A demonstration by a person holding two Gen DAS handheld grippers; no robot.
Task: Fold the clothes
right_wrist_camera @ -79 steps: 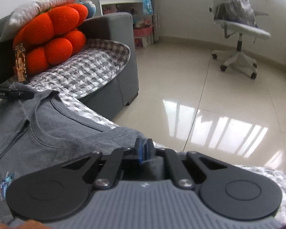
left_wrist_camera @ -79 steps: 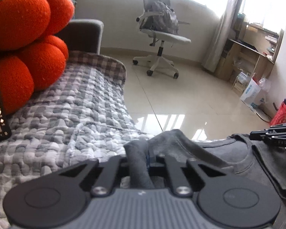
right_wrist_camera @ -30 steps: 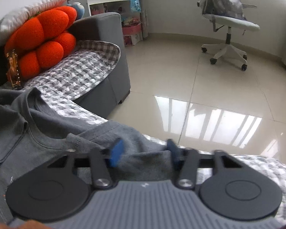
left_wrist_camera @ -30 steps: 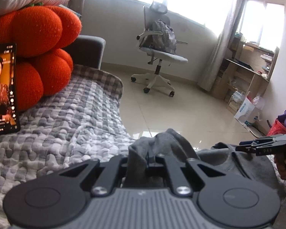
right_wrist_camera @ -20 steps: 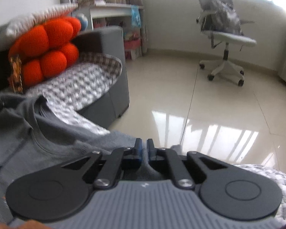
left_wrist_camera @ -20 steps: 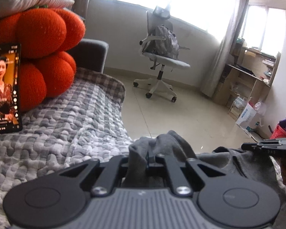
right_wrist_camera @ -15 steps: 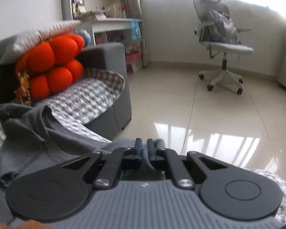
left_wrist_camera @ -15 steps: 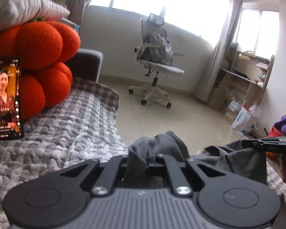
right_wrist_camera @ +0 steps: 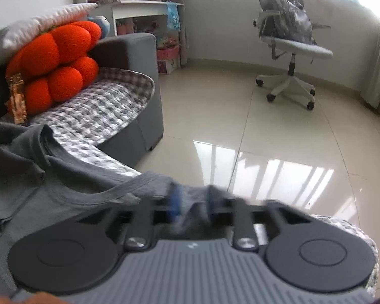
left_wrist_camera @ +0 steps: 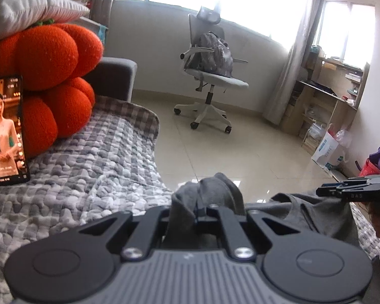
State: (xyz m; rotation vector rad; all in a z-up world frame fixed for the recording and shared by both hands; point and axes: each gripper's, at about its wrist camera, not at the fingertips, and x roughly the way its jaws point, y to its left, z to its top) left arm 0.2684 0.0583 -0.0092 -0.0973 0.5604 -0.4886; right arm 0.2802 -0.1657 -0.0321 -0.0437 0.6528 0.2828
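Closest to me, the right gripper [right_wrist_camera: 191, 206] has just been opening; its jaws now stand apart with the grey T-shirt [right_wrist_camera: 63, 200] loose between them, so that corner is probably being let go. The left gripper [left_wrist_camera: 201, 209] stays clamped on its bunched fabric. Beyond, the shirt sags across the quilted sofa cover [left_wrist_camera: 88, 167], less taut than half a second ago.

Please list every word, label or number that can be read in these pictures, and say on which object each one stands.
"DAS": on the side of the black right gripper, faint.
Blue print on the white cardboard box: too blurred to read.
Small text on the lit phone screen: too small to read.
Nothing else is legible.
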